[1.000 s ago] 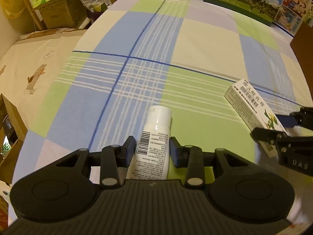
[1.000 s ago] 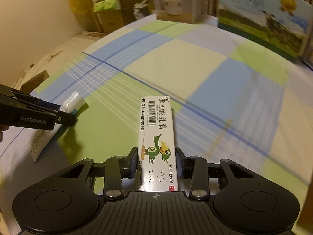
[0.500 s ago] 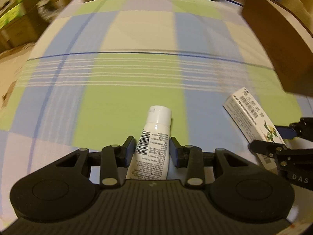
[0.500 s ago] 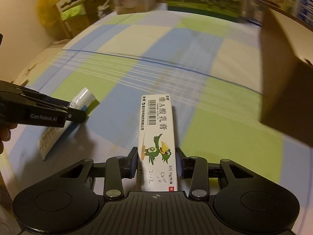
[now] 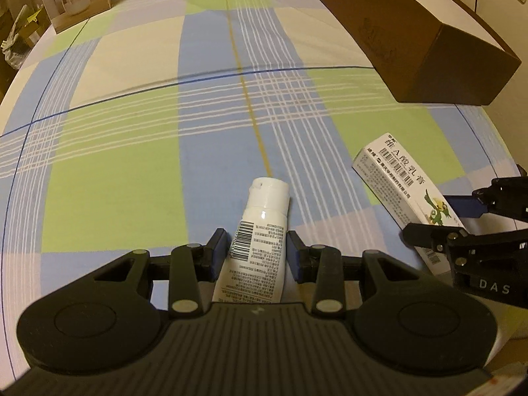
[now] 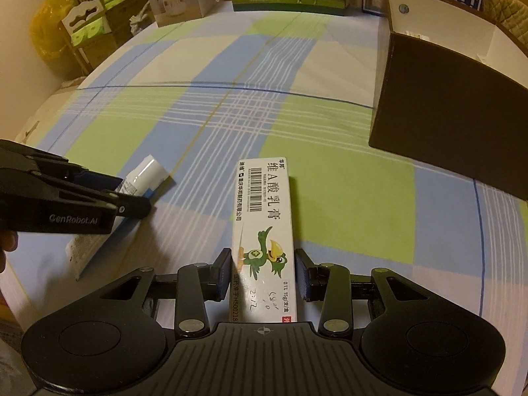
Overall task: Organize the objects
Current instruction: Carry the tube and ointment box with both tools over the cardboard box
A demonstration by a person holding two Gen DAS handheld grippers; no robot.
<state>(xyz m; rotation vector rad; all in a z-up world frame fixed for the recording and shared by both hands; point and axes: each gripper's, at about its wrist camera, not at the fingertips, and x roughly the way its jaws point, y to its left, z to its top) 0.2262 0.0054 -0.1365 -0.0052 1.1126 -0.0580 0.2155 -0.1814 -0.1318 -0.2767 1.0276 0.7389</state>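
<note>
Carrying two light items: our left gripper point(image 5: 257, 250) is clenched on a soft white tube point(image 5: 255, 247), our right gripper point(image 6: 262, 274) on a stiff ointment carton point(image 6: 264, 231); mid-body holds suit both, brown box point(image 6: 445, 105) ahead-right.

From the left wrist we look steeply down along the left gripper point(image 5: 257, 247) at the blue, green and cream checked tabletop point(image 5: 132, 171), close by. The right wrist camera looks down likewise over the right gripper point(image 6: 262, 272). We share the dark brown cardboard box point(image 5: 429, 46) at two o'clock, the white squeeze tube point(image 5: 260, 231), and the white carton with a green bird point(image 6: 264, 231).
</note>
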